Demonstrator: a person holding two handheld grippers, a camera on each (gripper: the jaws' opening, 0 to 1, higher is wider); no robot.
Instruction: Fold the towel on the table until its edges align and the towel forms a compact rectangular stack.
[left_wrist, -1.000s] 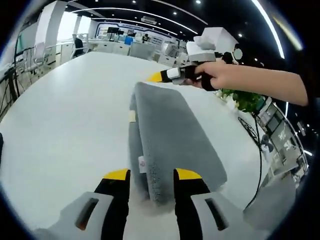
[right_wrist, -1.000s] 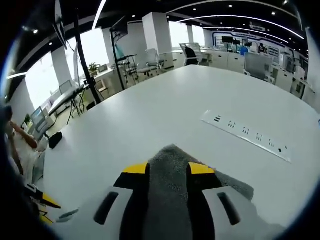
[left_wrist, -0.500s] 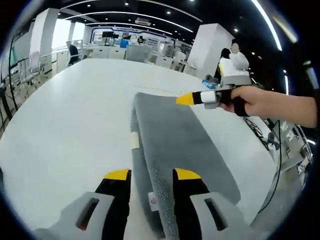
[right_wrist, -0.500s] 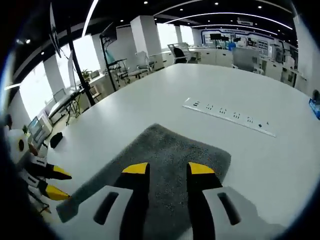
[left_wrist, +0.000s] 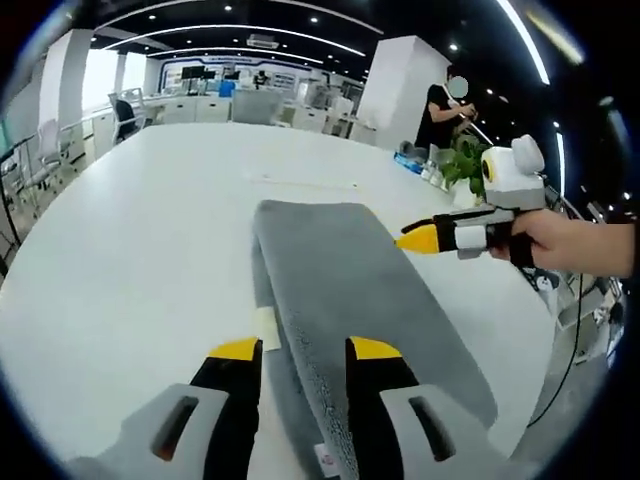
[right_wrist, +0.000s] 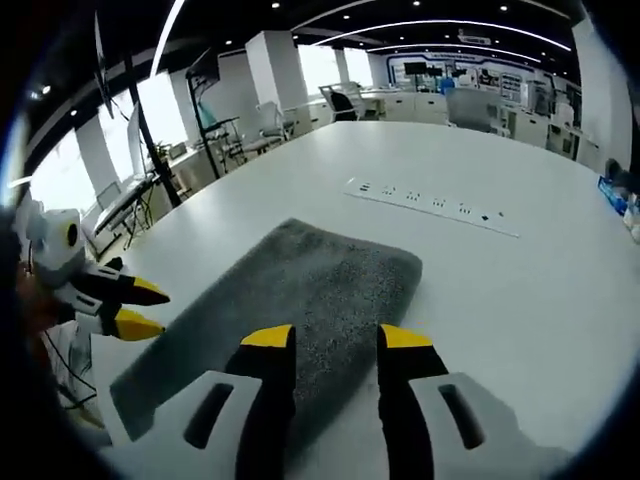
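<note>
Towel (right_wrist: 290, 300) flat on table (right_wrist: 520, 290); power strip (right_wrist: 430, 205) beyond it, apart.

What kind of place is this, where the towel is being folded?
Probably an open-plan office or lab. The grey towel lies on a big white table with a built-in power strip; office chairs and desks stand behind, under ceiling light strips.

Bright ceiling strip lighting, strong fisheye edge distortion

Both tongs gape open, the left tongs (left_wrist: 300, 350) low and the right tongs (right_wrist: 333, 340) raised, hand-held.
</note>
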